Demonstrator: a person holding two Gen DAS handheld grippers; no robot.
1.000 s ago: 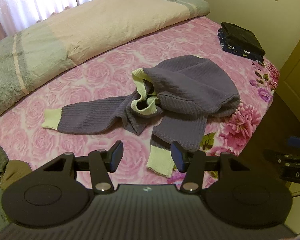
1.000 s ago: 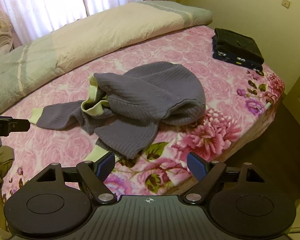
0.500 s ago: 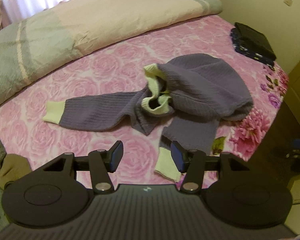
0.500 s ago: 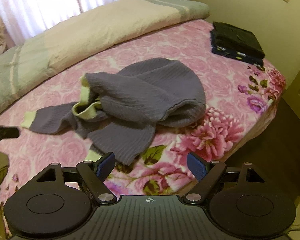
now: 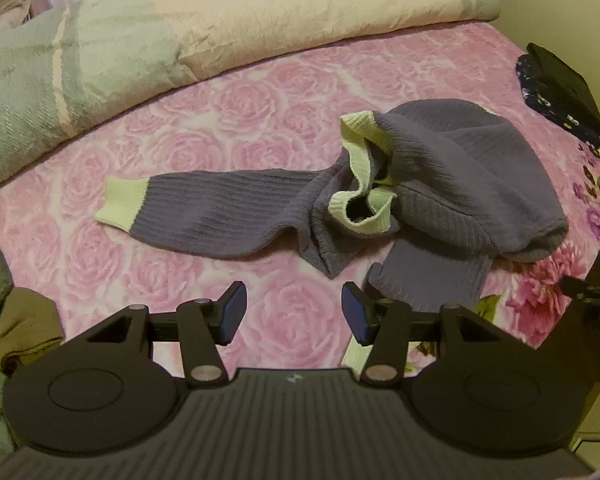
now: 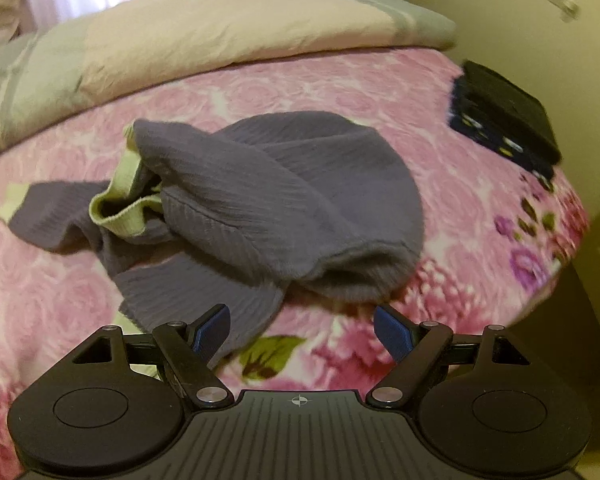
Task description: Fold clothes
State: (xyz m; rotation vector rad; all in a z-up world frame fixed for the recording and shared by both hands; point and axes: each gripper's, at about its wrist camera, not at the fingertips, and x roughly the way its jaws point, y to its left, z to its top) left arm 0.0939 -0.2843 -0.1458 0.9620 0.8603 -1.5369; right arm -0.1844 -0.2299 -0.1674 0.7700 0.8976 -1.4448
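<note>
Both grippers, left (image 5: pixel 292 312) and right (image 6: pixel 302 330), hang unclenched and empty over a crumpled purple sweater (image 6: pixel 276 200) on the pink floral bedspread (image 5: pixel 172 152); spreading it flat by hem and sleeve looks wisest before folding.

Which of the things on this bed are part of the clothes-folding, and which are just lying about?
Part of the job:
- purple sweater, crumpled, not yet folded
- left gripper and right gripper, both open and empty
- dark folded clothes, stacked at the far corner

Lying about:
- rolled quilt along the far side
- pink floral bedspread
- olive and grey clothes at the left edge, possibly awaiting folding
</note>
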